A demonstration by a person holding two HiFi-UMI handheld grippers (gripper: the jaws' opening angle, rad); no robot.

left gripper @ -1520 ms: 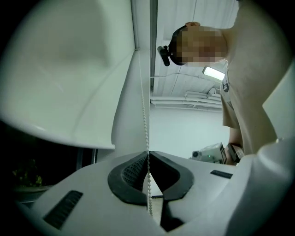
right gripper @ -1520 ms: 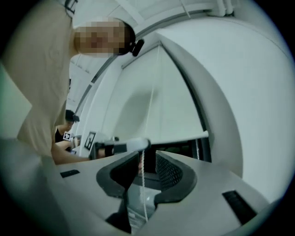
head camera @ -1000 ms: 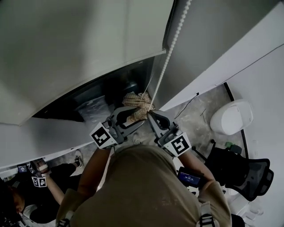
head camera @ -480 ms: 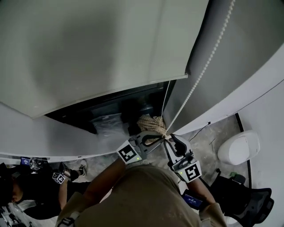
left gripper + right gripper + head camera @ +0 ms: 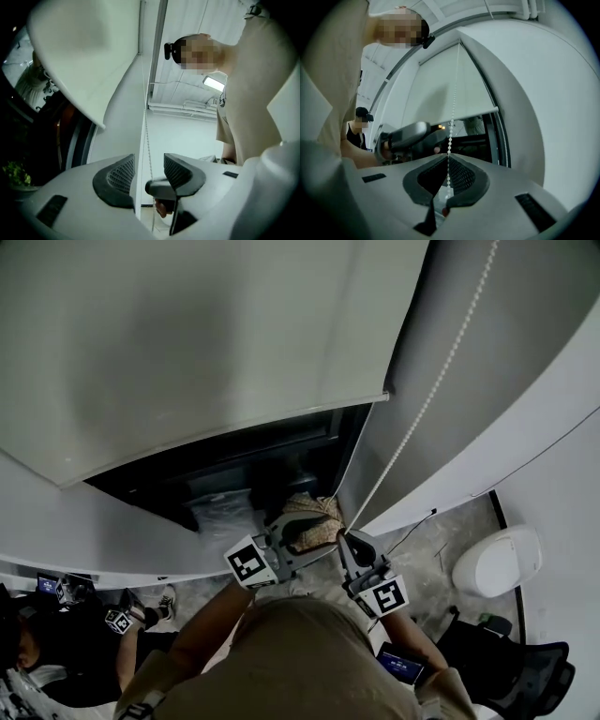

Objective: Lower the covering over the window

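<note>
Right of the partly lowered blind (image 5: 187, 343), the right gripper (image 5: 447, 161) has just pinched the bead cord (image 5: 451, 131) to haul it, while the left gripper (image 5: 148, 165), jaws just spread, straddles it, likely regripping.

White beaded cord (image 5: 449, 140), pale grey blind (image 5: 187, 343), black window frame (image 5: 234, 460)

Dim, grey light, soft fisheye-warped dark edges, glare from ceiling lamp (image 5: 213, 84).

Bead chain (image 5: 441, 381) right of blind (image 5: 187, 343), within right tool (image 5: 343, 540); left tool (image 5: 298, 526) just beside.
</note>
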